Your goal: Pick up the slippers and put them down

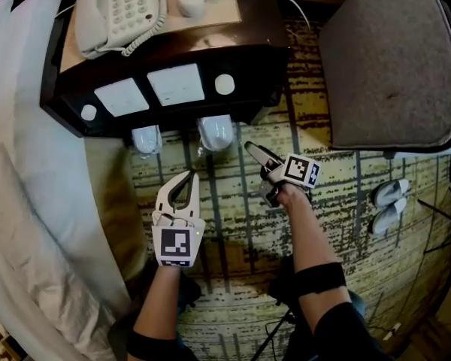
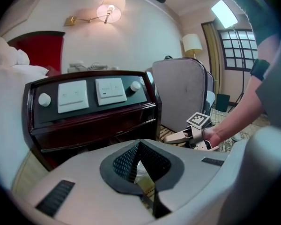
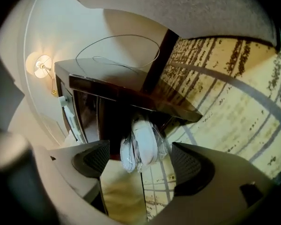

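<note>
In the head view, two plastic-wrapped packs of white slippers (image 1: 216, 132) lay on the patterned carpet (image 1: 233, 224), their far ends tucked under the front of a dark nightstand (image 1: 274, 59). The left gripper (image 1: 188, 180) hung just in front of the pack nearer the bed (image 1: 30, 164). The right gripper (image 1: 257, 153) pointed toward the other pack from beside it, touching neither. Only this view showed the telephone (image 1: 120, 10) on the nightstand's top, and a loose pair of slippers (image 1: 389, 201) on the carpet near the grey chair (image 1: 391, 59).

The left gripper view faced the nightstand's switch panel (image 2: 89, 95). The left gripper (image 2: 140, 146) had its fingers (image 2: 126, 163) pressed together with nothing between them. The wrapped slippers could not be made out here. This view alone gave the wall lamp (image 2: 107, 11), a window (image 2: 239, 48) and a side look at the right gripper (image 2: 178, 136) in the person's hand (image 2: 215, 135).

The right gripper view was tilted hard over. The right gripper (image 3: 141, 170) had its fingers (image 3: 192, 165) spread wide and empty. The wrapped slippers (image 3: 143, 146) sat ahead, framed in the gap and untouched, both packs side by side under the nightstand (image 3: 131, 95).
</note>
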Tool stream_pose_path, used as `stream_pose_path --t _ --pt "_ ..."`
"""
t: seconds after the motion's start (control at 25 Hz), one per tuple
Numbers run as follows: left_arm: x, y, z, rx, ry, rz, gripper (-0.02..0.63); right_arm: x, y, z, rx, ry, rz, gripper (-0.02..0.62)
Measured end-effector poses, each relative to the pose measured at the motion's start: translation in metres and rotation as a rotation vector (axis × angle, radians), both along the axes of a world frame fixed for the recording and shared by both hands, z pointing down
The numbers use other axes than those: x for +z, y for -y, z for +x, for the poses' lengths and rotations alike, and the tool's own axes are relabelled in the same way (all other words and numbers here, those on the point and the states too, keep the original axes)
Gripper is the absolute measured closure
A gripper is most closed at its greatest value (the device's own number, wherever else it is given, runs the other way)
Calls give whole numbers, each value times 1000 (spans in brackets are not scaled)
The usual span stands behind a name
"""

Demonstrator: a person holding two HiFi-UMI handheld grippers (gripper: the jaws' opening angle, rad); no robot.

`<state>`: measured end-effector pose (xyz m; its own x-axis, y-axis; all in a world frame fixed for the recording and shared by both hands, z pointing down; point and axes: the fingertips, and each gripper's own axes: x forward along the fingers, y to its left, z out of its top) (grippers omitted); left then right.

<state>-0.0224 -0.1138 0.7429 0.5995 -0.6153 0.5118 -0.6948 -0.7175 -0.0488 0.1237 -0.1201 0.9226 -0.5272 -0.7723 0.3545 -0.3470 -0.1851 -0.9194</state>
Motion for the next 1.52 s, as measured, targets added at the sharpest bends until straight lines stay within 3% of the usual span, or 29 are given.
stream_pose_path --t 0.2,0.4,0.72,0.84,1.0,1.4,1.52 --pt "38 14 -4 0 4 55 605 38 25 -23 -43 72 15 152" --pt "64 20 -9 -74 -21 55 605 54 51 -45 -97 124 55 152" --pt "77 24 -7 -38 10 99 605 66 83 -70 -153 118 81 152" --pt "76 29 -9 -33 16 112 605 59 93 -90 -171 195 131 152" --pt "74 34 -17 -113 -23 81 605 52 104 -91 -154 227 179 440" --pt "87 26 -26 -103 -6 56 606 51 83 -80 -137 244 210 462" --pt "88 21 -20 -51 4 69 606 47 70 -81 -140 268 214 463"
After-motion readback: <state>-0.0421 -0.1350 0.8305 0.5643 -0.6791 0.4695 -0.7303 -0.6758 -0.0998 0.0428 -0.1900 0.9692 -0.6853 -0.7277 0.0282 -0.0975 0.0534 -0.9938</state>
